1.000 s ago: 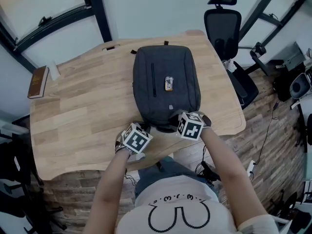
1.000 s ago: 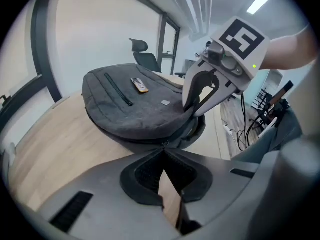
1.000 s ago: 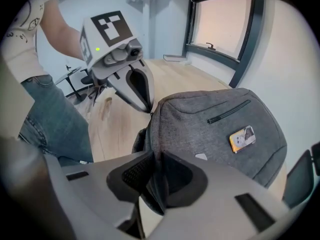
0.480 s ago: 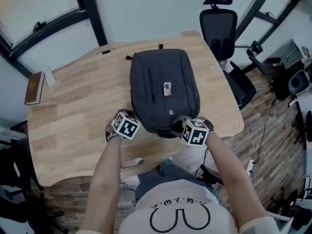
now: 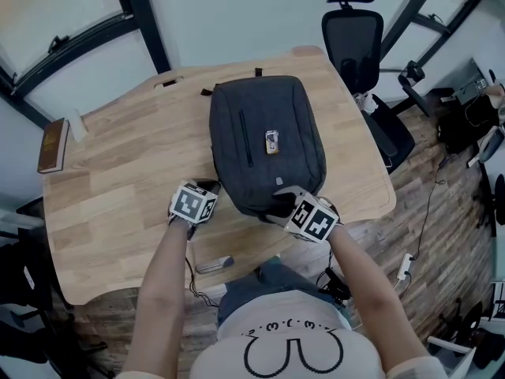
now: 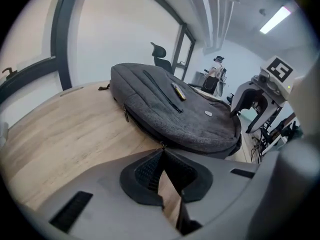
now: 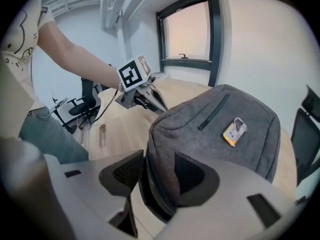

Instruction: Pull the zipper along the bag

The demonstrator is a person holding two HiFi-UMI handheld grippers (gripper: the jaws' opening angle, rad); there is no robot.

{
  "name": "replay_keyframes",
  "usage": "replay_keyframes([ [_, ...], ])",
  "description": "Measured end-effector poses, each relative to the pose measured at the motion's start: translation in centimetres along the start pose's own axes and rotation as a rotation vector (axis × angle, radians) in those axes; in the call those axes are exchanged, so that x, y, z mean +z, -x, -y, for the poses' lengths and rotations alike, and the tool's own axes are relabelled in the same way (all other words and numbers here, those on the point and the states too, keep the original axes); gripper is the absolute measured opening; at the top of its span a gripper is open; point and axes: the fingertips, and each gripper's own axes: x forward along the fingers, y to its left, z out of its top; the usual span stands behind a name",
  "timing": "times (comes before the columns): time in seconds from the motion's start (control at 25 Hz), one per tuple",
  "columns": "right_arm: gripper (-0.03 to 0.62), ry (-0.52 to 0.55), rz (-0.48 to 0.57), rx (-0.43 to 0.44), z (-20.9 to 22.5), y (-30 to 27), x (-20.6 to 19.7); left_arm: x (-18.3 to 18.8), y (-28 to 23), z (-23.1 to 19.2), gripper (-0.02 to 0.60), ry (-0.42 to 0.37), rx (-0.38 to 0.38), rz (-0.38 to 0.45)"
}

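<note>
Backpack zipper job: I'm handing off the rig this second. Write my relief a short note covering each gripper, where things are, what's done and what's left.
Left gripper: shut, tips apparently pinching the zipper pull at the near left corner of the backpack.
Right gripper: jaws have just been opening. The backpack's near edge sits between them, not clamped.
Backpack: lies flat, front up, on the table.
Done: the pull is gripped at the corner. How far the zipper has run I cannot tell.
Left: probably steady the backpack with the right gripper, then draw the pull on along the side.
</note>
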Motion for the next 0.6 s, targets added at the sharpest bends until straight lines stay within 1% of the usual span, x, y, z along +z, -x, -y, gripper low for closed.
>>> replay_keyframes([
  [0.08, 0.241, 0.004, 0.015, -0.009, -0.7, -1.2, 1.5, 0.0, 0.1, 0.2, 0.018, -0.025, -0.019, -0.002],
  [0.16, 0.23, -0.006, 0.008, -0.028, -1.1, -2.9, 2.7, 0.1, 0.1, 0.2, 0.018, -0.04, -0.041, -0.005],
  [0.24, 0.213, -0.012, -0.044, -0.073, -0.9, -4.4, 3.0, 0.2, 0.1, 0.1, 0.018, -0.072, -0.063, -0.015],
  [0.28, 0.172, -0.008, -0.08, -0.096, -0.8, -4.9, 2.8, 0.1, 0.1, 0.1, 0.018, -0.098, -0.069, -0.025],
  [0.32, 0.162, -0.003, -0.11, -0.108, -0.9, -5.2, 2.6, 0.0, 0.1, 0.0, 0.018, -0.131, -0.07, -0.038],
  [0.4, 0.152, -0.006, -0.143, -0.108, -1.0, -5.5, 2.3, -0.1, 0.0, -0.1, 0.018, -0.221, -0.048, -0.069],
  [0.48, 0.147, -0.017, -0.162, -0.1, -1.0, -5.5, 2.2, -0.1, -0.3, -0.4, 0.018, -0.316, -0.006, -0.093],
  [0.52, 0.146, -0.021, -0.169, -0.099, -1.1, -5.5, 2.2, 0.1, -0.5, -0.8, 0.018, -0.34, 0.011, -0.095],
  [0.6, 0.143, -0.027, -0.179, -0.099, -1.2, -5.5, 2.0, 0.7, -1.1, -2.0, 0.018, -0.329, 0.023, -0.083],
])
